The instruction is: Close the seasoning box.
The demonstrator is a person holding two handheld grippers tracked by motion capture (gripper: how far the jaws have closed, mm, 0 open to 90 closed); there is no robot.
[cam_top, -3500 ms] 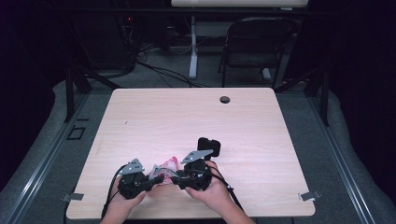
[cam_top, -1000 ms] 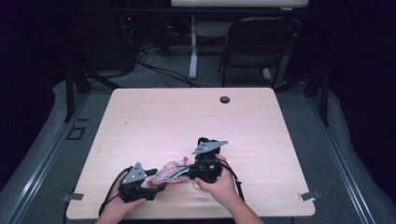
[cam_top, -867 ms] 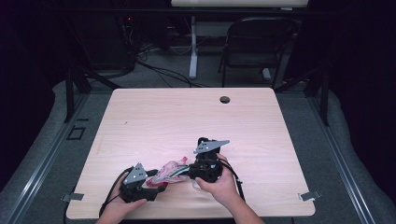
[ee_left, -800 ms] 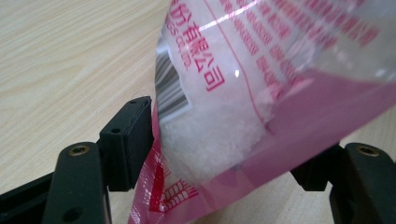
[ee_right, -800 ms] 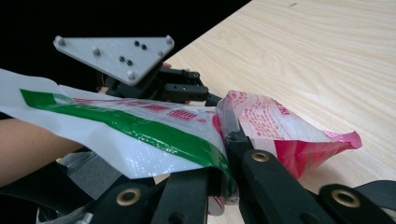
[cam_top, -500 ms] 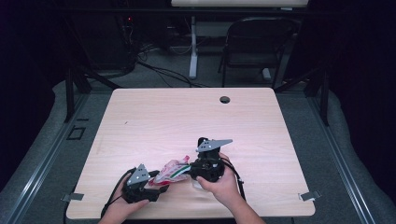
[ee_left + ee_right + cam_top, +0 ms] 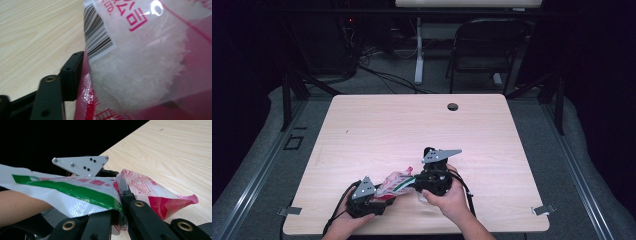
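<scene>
The desk [image 7: 377, 125] is a pale wood-grain top with a small round hole [image 7: 453, 106] near its far edge; its near edge is cut off by the bottom of the high view, where the person's forearms come in. Behind it a dark folding chair [image 7: 484, 50] and some cables on the floor are dim and hard to make out.

Near the front of the desk, between the two hands, lies the plastic bag [image 7: 394, 181]: a crinkled, glossy pouch printed in pink-red and white with a green stripe. In the high view it is small and partly covered by both grippers, so its full outline cannot be traced. In the left gripper view the bag [image 7: 150, 50] is very close: a clear window shows a white, fluffy or grainy filling, with a barcode label and red lettering above it; the bag's edges run out of that picture, and what the filling is cannot be told.

The right gripper [image 7: 419, 182] is clamped together on the bag's edge; in its own view the right gripper [image 7: 120, 202] pinches the white, green-striped film, which drapes over one jaw, while a pink-red corner sticks out toward the desk.

The left gripper [image 7: 379, 192] has just been closing, with the bag between its jaws. In its own view one black jaw lies against the bag's red edge; the other jaw is hidden behind the bag, so whether the pads press on it cannot be told.
</scene>
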